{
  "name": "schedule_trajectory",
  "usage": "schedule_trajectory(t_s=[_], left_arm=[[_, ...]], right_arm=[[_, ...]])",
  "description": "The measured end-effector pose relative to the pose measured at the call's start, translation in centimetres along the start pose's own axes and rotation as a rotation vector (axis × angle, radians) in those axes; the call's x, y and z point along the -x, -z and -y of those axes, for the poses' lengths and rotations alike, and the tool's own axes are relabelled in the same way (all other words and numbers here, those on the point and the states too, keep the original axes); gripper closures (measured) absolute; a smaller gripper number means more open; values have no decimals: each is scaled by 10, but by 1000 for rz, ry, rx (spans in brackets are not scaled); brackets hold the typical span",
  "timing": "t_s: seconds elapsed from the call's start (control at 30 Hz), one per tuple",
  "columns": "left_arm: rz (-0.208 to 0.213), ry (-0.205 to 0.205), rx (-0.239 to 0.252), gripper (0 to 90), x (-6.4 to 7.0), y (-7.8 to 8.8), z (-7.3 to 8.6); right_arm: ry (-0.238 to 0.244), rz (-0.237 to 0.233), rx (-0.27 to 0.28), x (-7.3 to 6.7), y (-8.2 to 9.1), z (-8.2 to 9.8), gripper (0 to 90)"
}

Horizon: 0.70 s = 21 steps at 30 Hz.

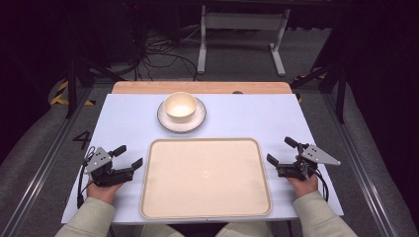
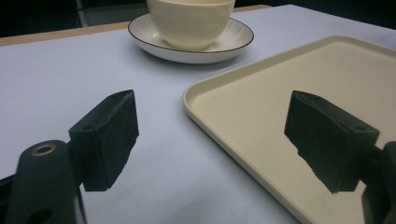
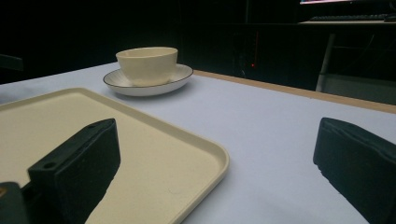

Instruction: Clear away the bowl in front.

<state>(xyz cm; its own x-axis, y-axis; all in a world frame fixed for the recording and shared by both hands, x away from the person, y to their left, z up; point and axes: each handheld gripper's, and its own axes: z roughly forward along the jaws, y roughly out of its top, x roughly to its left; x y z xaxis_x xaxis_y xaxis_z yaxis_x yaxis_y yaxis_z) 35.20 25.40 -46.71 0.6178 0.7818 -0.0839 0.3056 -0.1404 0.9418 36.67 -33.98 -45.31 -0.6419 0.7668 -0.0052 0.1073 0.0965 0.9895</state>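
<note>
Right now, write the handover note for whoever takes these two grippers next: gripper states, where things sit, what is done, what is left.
Left gripper: open, holding nothing, resting at the left edge of the tray.
Right gripper: open, holding nothing, at the tray's right edge.
Bowl: upright on the saucer, at the far middle of the table, just beyond the tray and apart from it.
Tray: flat in front of the person, nothing on it.
Done: nothing moved yet, judging by the layout.
Left: probably bringing the bowl and saucer onto the tray, or lifting the tray with both grippers; either gripper looks able to reach.
</note>
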Motion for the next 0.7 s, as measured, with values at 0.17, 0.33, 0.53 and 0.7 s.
schedule_trajectory(t_s=[0.17,0.33,0.53,0.7], left_arm=[[-1,1,-5,184,1,-1,0],[0,-7,-10,184,2,-1,-1],[0,-12,-10,186,3,-1,-3],[5,-25,-19,182,6,0,-9]], right_arm=[[-12,-1,-3,0,-1,1,6],[-19,12,-6,1,0,1,4],[-17,9,-4,1,0,1,4],[-18,9,-5,1,0,1,4]])
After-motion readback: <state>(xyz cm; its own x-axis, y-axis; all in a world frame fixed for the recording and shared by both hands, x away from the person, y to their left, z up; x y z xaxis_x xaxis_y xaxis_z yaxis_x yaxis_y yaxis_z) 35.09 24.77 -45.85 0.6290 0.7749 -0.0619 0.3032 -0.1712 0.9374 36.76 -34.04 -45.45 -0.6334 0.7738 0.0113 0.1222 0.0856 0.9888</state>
